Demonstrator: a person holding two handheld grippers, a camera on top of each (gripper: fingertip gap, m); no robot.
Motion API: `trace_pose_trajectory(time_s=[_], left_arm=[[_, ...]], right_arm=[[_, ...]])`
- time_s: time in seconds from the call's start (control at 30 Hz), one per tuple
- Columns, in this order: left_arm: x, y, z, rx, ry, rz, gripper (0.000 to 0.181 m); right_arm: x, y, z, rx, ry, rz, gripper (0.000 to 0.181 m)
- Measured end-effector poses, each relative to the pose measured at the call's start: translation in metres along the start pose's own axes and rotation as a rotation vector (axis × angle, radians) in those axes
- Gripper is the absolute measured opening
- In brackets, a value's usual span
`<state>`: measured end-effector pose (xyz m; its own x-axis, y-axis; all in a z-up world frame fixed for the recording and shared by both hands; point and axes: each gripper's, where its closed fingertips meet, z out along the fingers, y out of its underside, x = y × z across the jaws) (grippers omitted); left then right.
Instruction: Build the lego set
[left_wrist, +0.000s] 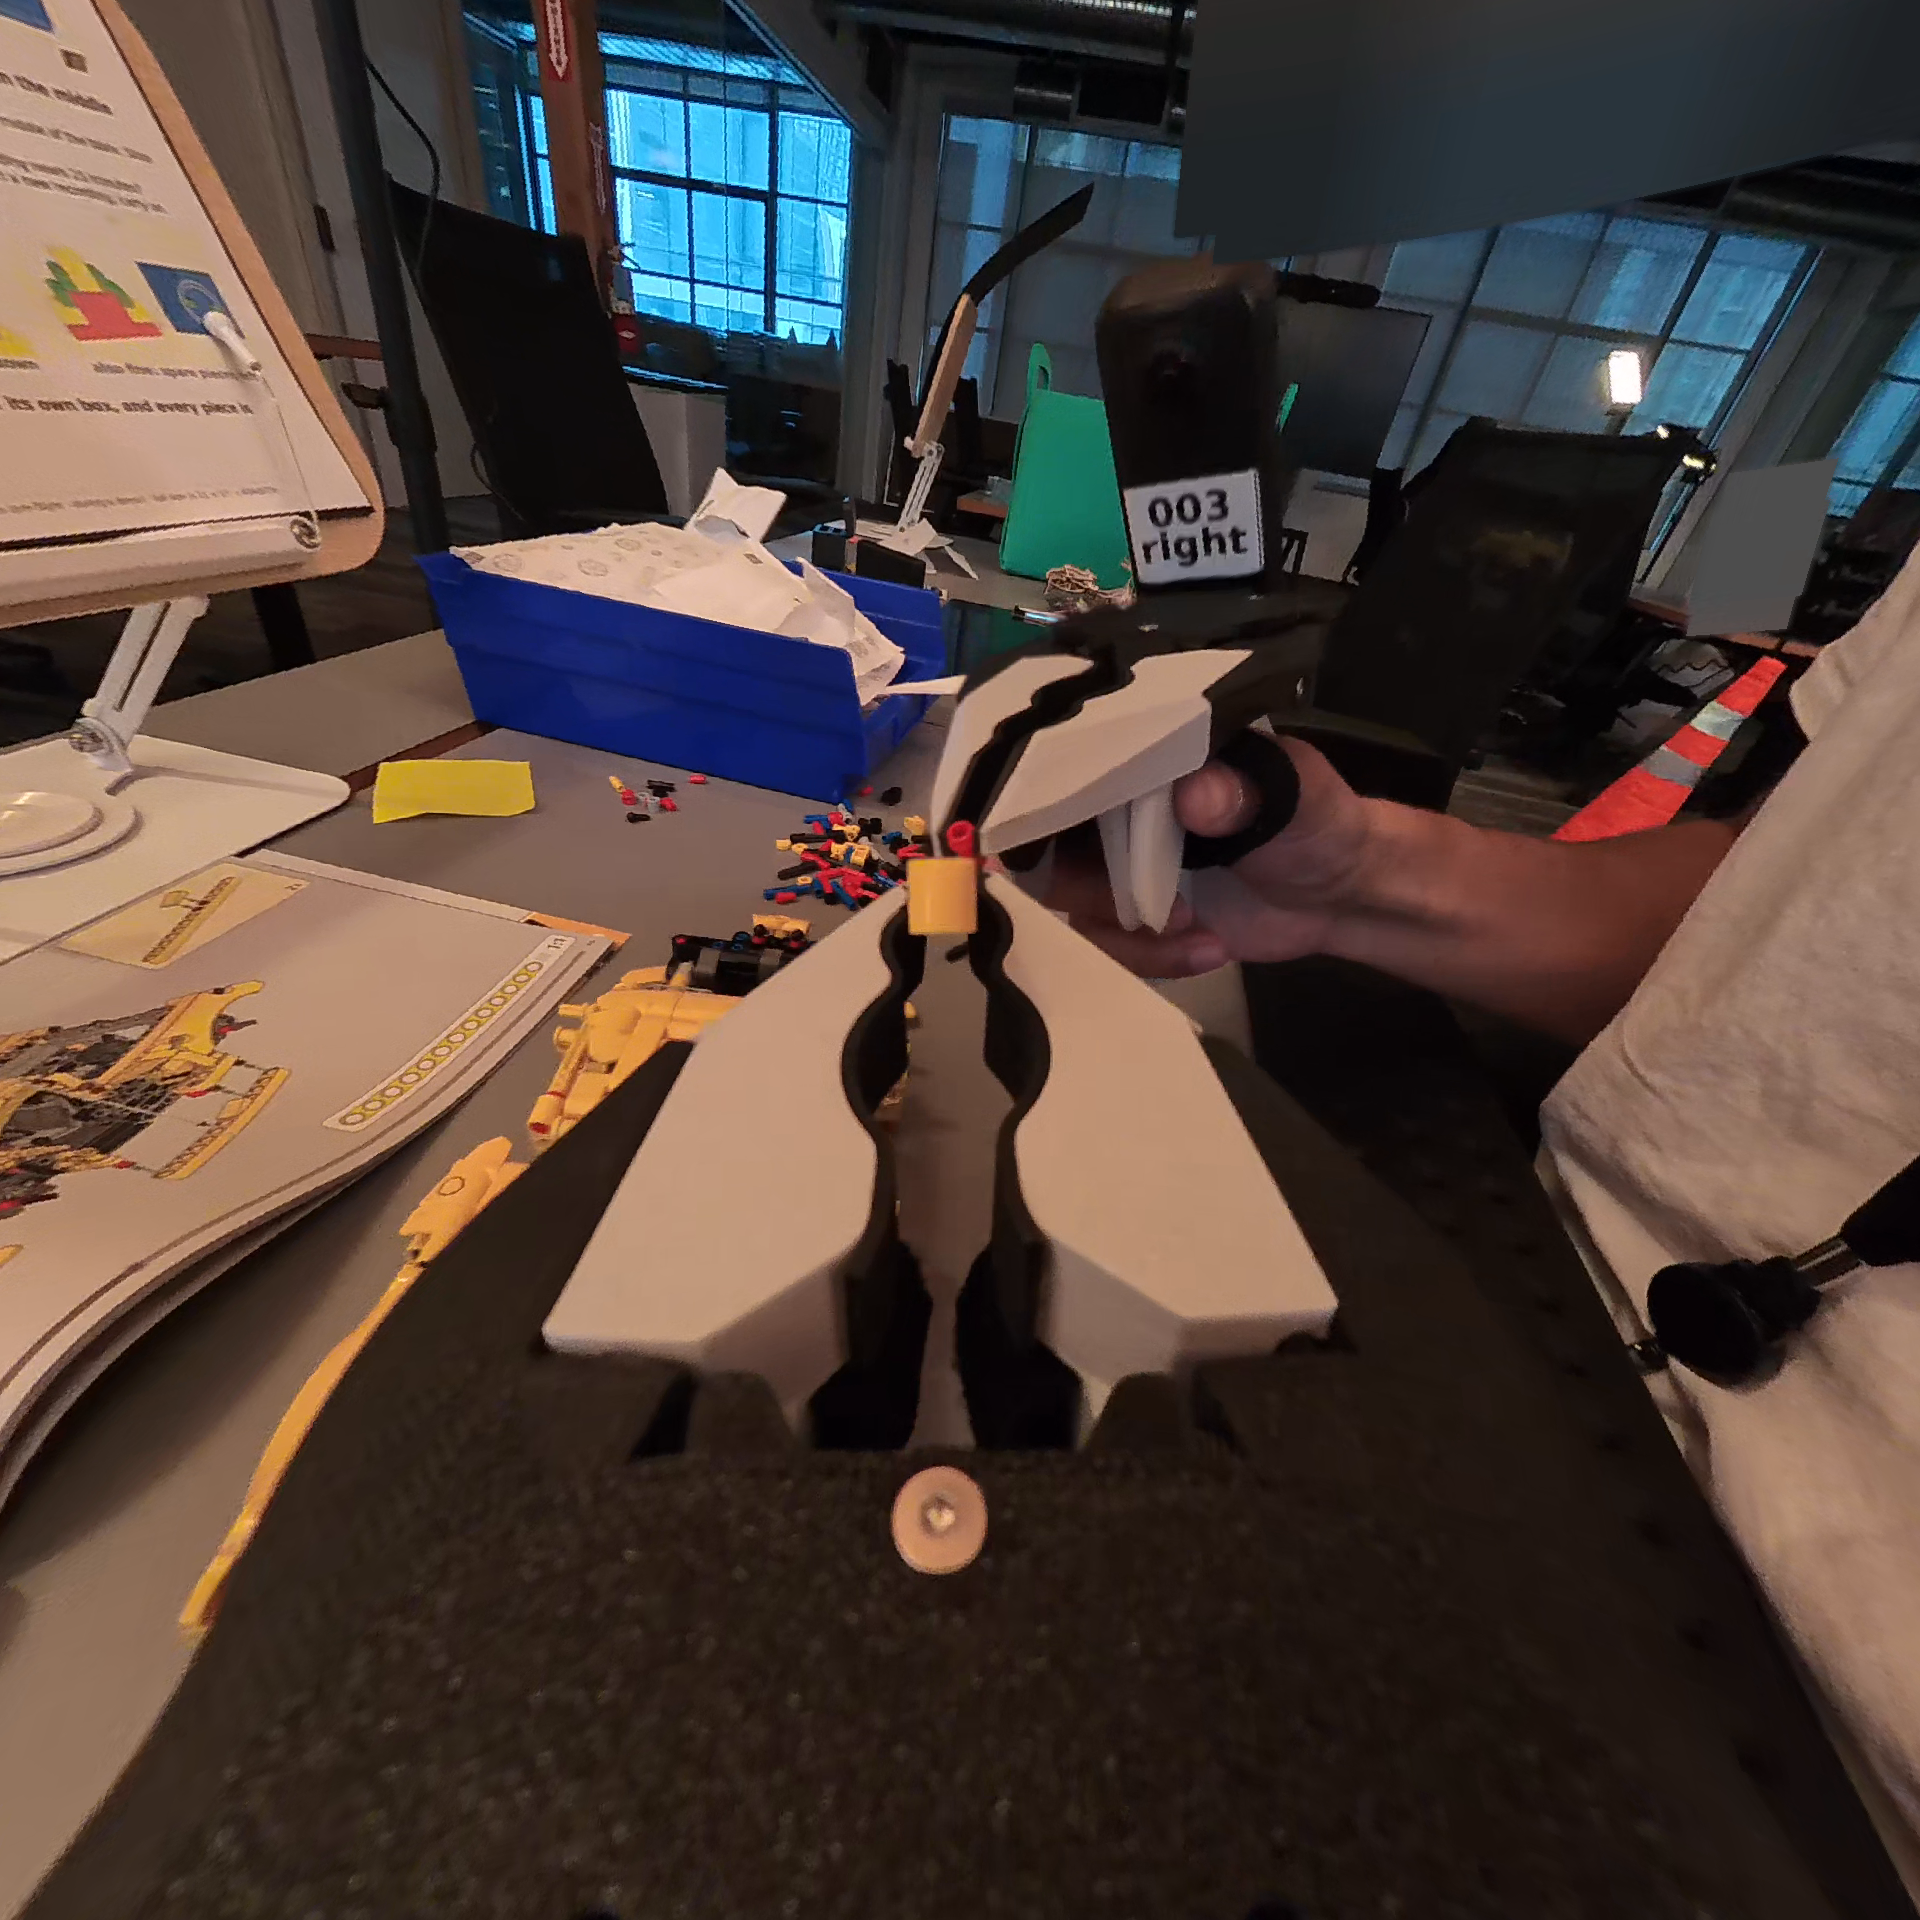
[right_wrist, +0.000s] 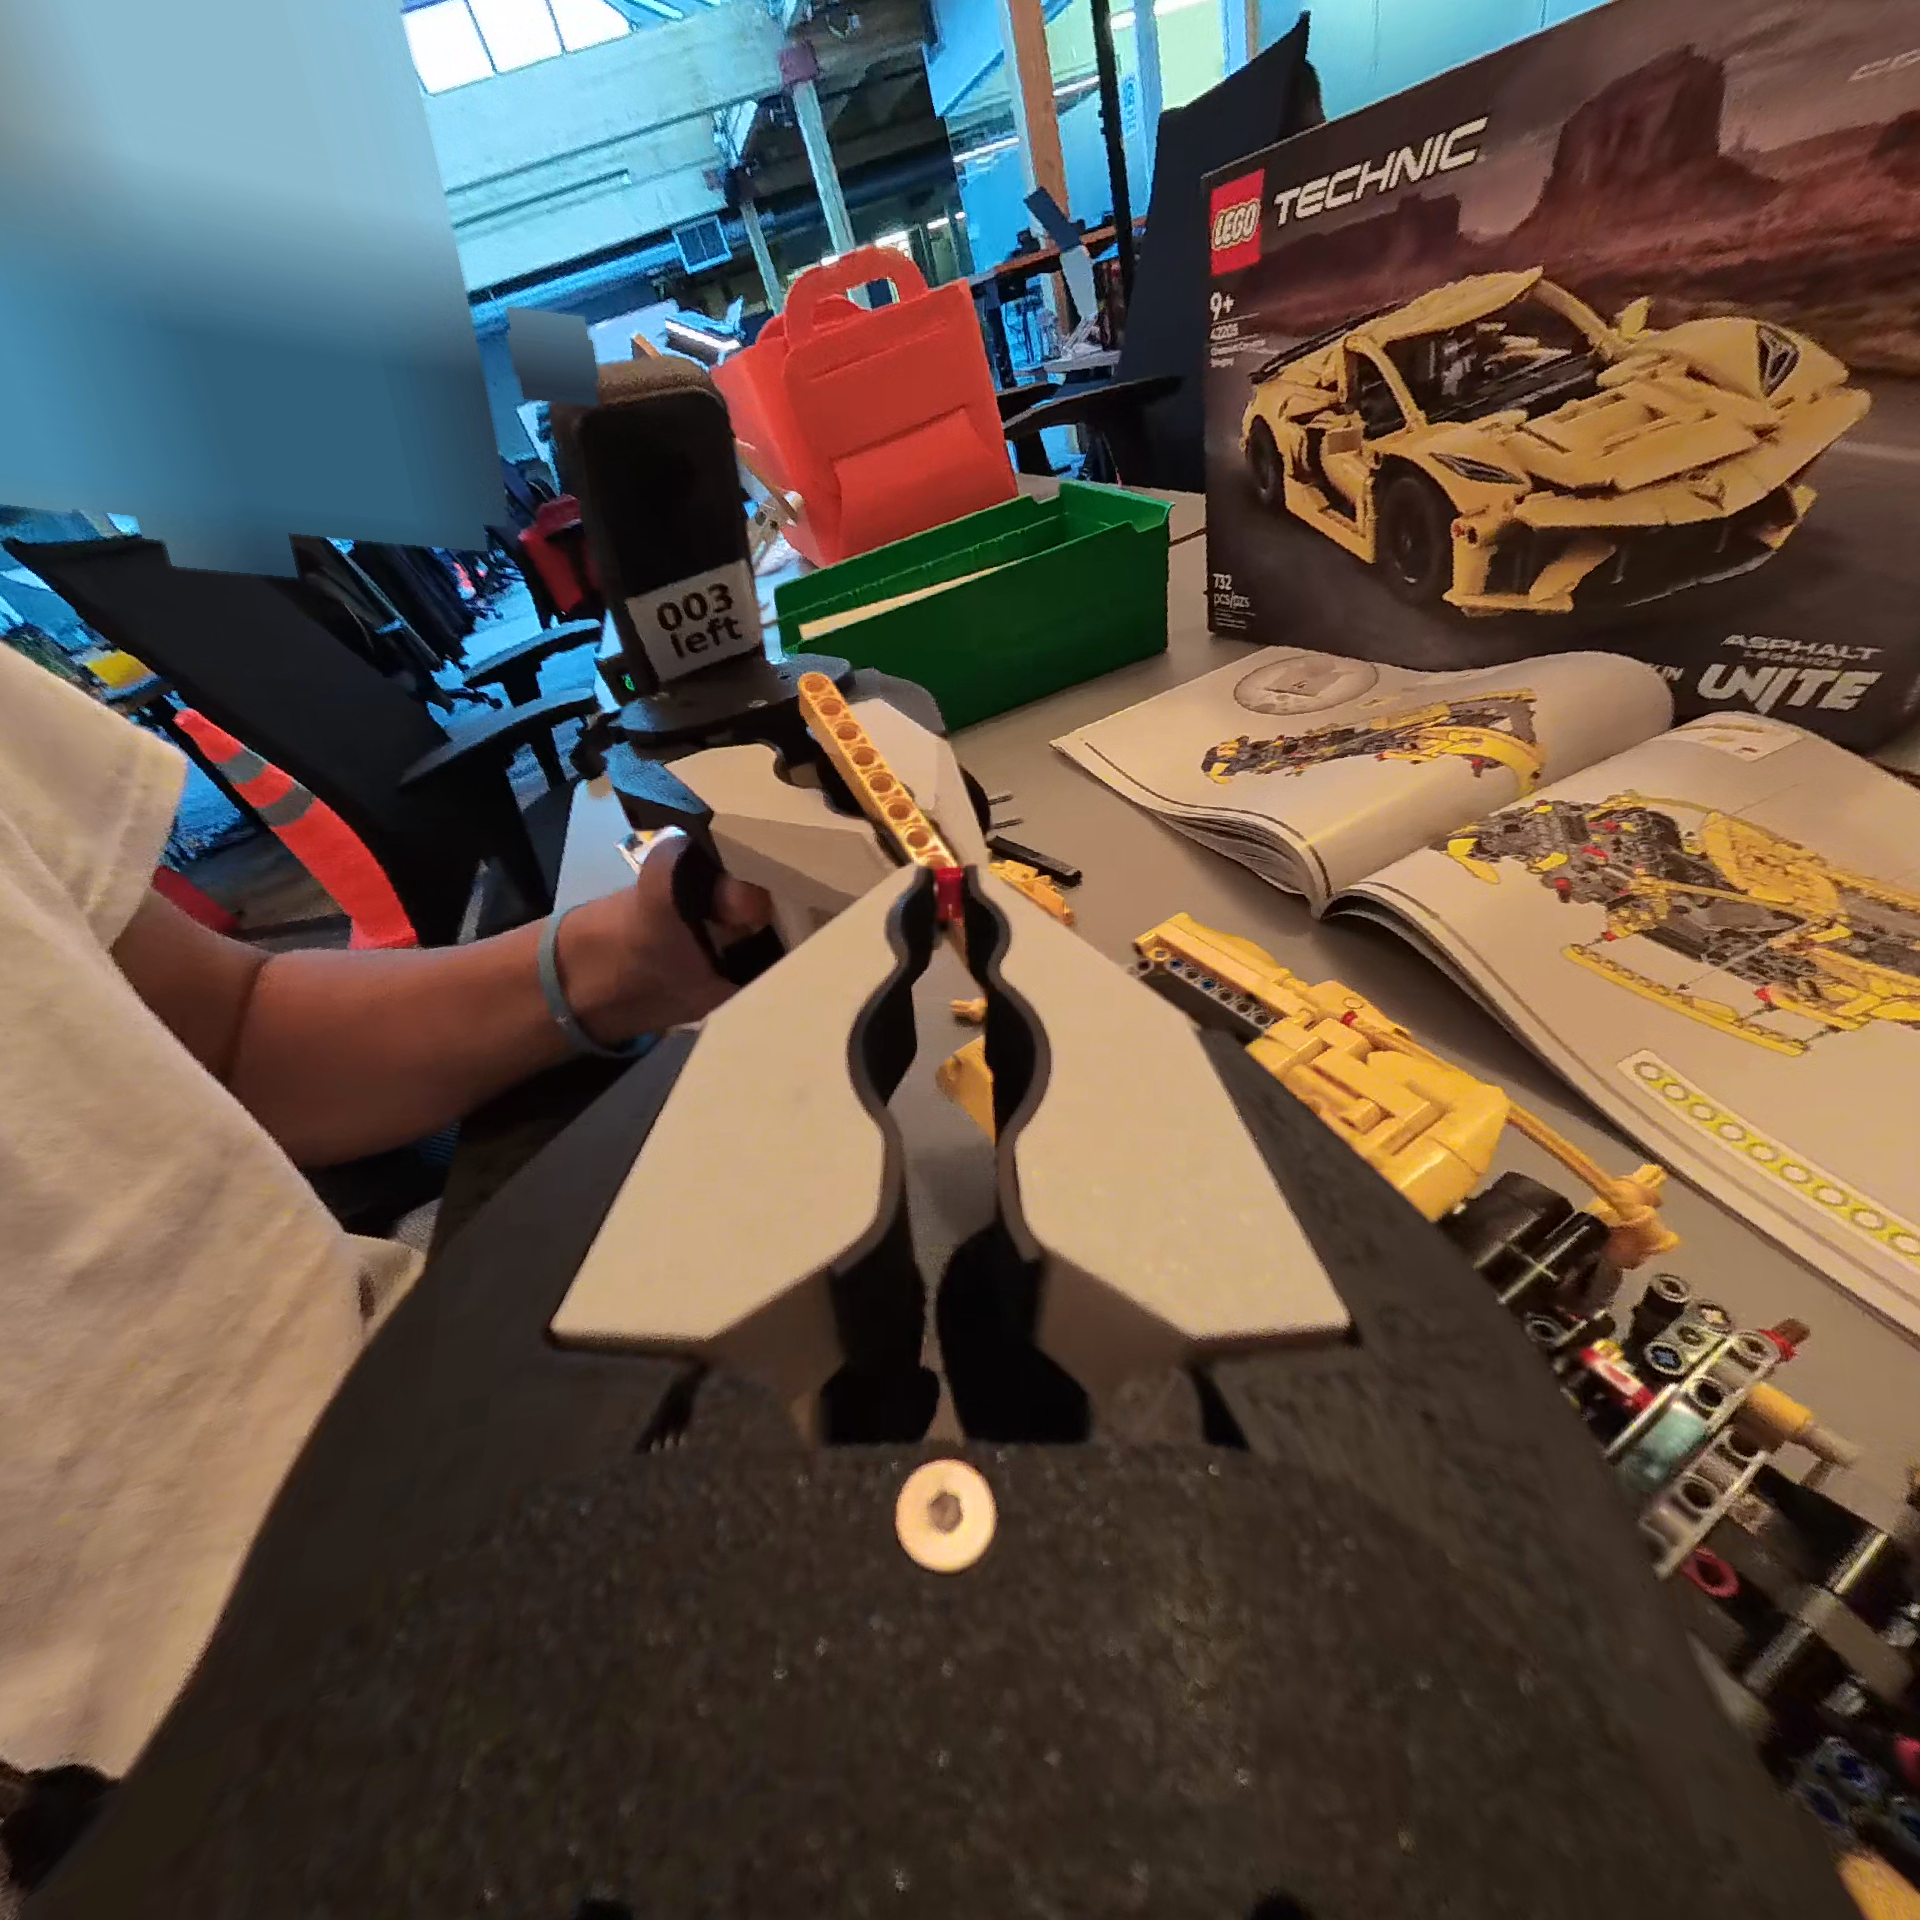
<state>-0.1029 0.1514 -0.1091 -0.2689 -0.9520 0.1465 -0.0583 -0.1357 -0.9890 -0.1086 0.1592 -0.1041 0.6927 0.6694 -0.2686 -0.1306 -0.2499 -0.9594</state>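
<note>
left hand-held gripper (left_wrist: 940, 899) pinching yellow beam (left_wrist: 941, 896) | right hand-held gripper (right_wrist: 948, 896) pinching red pin (right_wrist: 948, 894) | tips touching above table (left_wrist: 644, 862)

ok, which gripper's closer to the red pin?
Right. The right gripper is shut on the red pin; the left gripper faces it, holding the yellow beam.

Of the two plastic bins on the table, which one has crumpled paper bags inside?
The blue bin, heaped with crumpled white bags. The green bin holds only a flat white sheet.
</note>
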Motion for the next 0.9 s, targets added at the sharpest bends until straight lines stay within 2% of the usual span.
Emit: trace_pose_trajectory(time_s=[0.17, 0.33, 0.9], left_arm=[[0.001, 0.0, 0.001, -0.001, 0.0, 0.002, 0.007], [0.001, 0.002, 0.002, -0.008, -0.006, 0.012, 0.007], [-0.002, -0.004, -0.002, 0.028, -0.003, -0.016, 0.007]], right_arm=[[-0.003, -0.011, 0.004, 0.087, -0.034, 0.051, 0.003], [-0.006, -0.006, 0.016, 0.067, -0.038, 0.043, 0.003], [0.0, -0.004, 0.001, 0.067, -0.006, 0.011, 0.003]])
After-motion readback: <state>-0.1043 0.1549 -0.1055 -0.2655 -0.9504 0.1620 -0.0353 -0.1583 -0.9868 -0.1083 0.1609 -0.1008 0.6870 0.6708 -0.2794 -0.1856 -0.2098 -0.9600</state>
